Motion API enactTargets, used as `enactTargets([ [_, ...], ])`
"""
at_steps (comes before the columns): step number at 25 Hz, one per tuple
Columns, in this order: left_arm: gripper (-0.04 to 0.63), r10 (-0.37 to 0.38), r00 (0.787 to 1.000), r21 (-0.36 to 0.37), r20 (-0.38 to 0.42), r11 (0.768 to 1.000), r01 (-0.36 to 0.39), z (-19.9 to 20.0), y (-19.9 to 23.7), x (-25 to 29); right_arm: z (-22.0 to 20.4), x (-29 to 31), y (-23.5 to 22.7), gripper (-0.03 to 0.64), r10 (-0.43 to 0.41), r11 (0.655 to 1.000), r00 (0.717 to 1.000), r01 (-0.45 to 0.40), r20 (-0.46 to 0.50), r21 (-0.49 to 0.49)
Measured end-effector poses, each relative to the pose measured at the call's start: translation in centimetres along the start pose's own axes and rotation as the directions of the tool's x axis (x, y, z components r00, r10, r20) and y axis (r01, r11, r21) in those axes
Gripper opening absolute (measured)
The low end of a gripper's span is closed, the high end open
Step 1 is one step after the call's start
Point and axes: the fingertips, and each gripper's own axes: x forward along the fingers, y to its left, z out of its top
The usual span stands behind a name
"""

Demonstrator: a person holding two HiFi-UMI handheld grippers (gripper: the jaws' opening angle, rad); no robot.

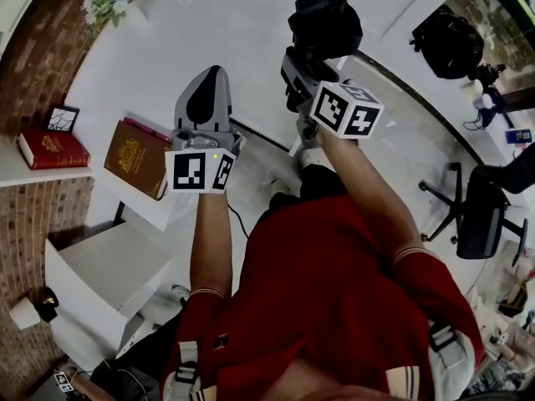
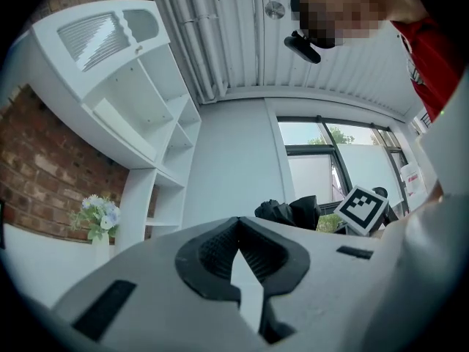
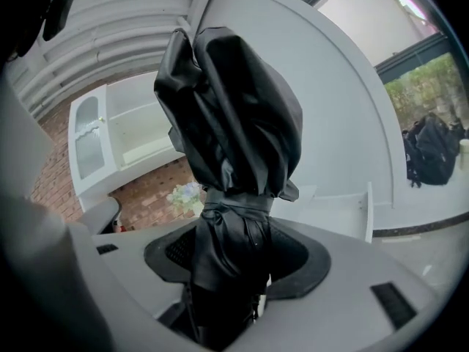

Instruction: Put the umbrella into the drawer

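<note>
- We see the right gripper (image 3: 234, 259) clamped on the folded black umbrella (image 3: 234, 108), which projects beyond its jaws.
- The left gripper (image 2: 238, 229), beside it, has its jaws together on nothing.

1. The umbrella (image 3: 234, 108) is black and folded. Its cloth is bunched in loose folds, and a strap is wrapped around its narrower part.
2. It is clamped between the jaws of the right gripper (image 3: 233, 270) and sticks out forward beyond them.
3. The drawer (image 1: 79, 312) is white and pulled open. In the head view it is low on the left, well apart from the umbrella.
</note>
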Motion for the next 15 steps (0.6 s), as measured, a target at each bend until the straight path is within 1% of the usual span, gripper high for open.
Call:
enactTargets([
  [5,0.006,-0.011,1.000,-0.014,-0.026,1.000,0.011,-1.6,0.7,1.6,-1.9,3.1,-3.2,0.239,-0.074,0.995,0.996,0.077,-0.041,0.070],
  [9,0.006,-0.011,0.999,-0.020,-0.047,1.000,0.011,-2.8,1.2,3.2,-3.3,5.7,-6.1,0.239,-0.117,0.985,0.989,0.127,-0.086,0.114],
  [15,0.006,-0.005,0.997,-0.019,-0.080,1.000,0.003,-4.4,2.1,5.9,-5.2,9.4,-10.2,0.239,-0.185,0.972,0.969,0.205,-0.165,0.113],
])
